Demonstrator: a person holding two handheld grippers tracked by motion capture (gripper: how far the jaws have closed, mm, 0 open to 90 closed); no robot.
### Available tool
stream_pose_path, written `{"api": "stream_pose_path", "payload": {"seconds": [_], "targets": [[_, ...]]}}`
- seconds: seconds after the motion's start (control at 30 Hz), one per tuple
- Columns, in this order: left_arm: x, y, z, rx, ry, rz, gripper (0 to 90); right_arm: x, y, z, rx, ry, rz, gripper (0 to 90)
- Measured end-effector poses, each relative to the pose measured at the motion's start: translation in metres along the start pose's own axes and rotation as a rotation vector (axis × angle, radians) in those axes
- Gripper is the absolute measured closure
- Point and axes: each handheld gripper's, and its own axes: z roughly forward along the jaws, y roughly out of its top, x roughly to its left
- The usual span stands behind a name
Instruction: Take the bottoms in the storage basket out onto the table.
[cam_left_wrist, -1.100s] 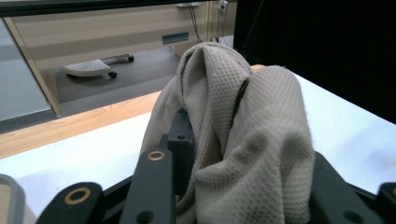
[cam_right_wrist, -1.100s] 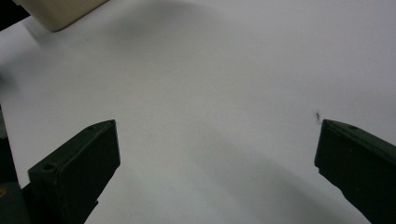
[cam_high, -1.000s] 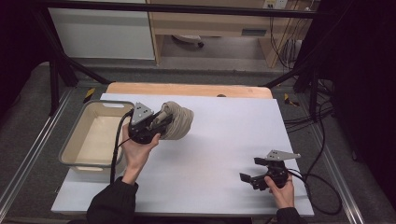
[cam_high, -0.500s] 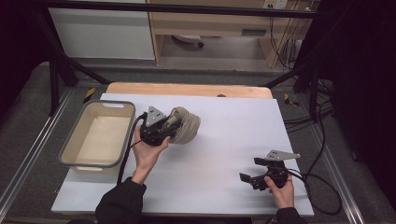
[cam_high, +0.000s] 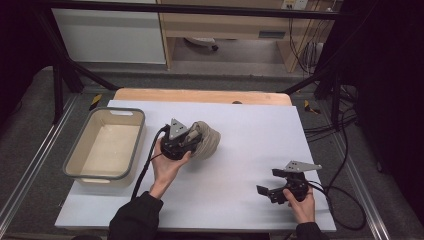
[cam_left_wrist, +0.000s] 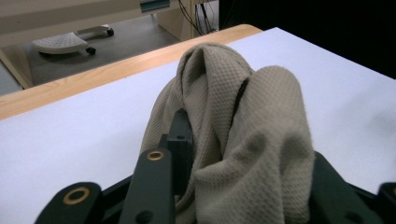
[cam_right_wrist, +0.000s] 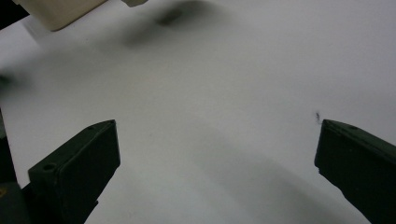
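A bunched beige cloth (cam_high: 209, 140) sits at the middle of the white tabletop (cam_high: 260, 125), just right of my left gripper (cam_high: 196, 139). That gripper is shut on the cloth, held in a hand coming from the lower left. In the left gripper view the waffle-textured cloth (cam_left_wrist: 243, 121) drapes over and between the black jaws, hiding the right one. My right gripper (cam_high: 270, 181) rests near the front right of the table with its jaws wide apart. In the right gripper view the right gripper (cam_right_wrist: 219, 154) has only bare white surface between its fingers.
A beige bin with a grey rim (cam_high: 75, 150) stands at the table's left side; its corner (cam_right_wrist: 60, 11) shows in the right gripper view. A wooden strip (cam_high: 200, 95) runs along the far edge. Cables (cam_high: 340, 200) trail off to the right.
My left gripper has carried the cloth rightward and down, away from the bin toward the table's middle. The right gripper has stayed put.
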Motion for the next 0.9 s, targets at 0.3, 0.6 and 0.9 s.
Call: {"api": "stream_pose_path", "payload": {"seconds": [0.3, 0.6, 0.9], "targets": [[-0.009, -0.006, 0.011, 0.018, -0.016, 0.005, 64.5, 0.0, 0.0, 0.0, 0.001, 0.0, 0.0, 0.5], [-0.016, -0.012, 0.019, 0.04, -0.033, 0.012, 63.9, 0.0, 0.0, 0.0, 0.001, 0.0, 0.0, 0.5], [-0.022, -0.018, 0.028, 0.069, -0.043, 0.035, 62.1, 0.0, 0.0, 0.0, 0.0, 0.0, 0.0, 0.5]]}}
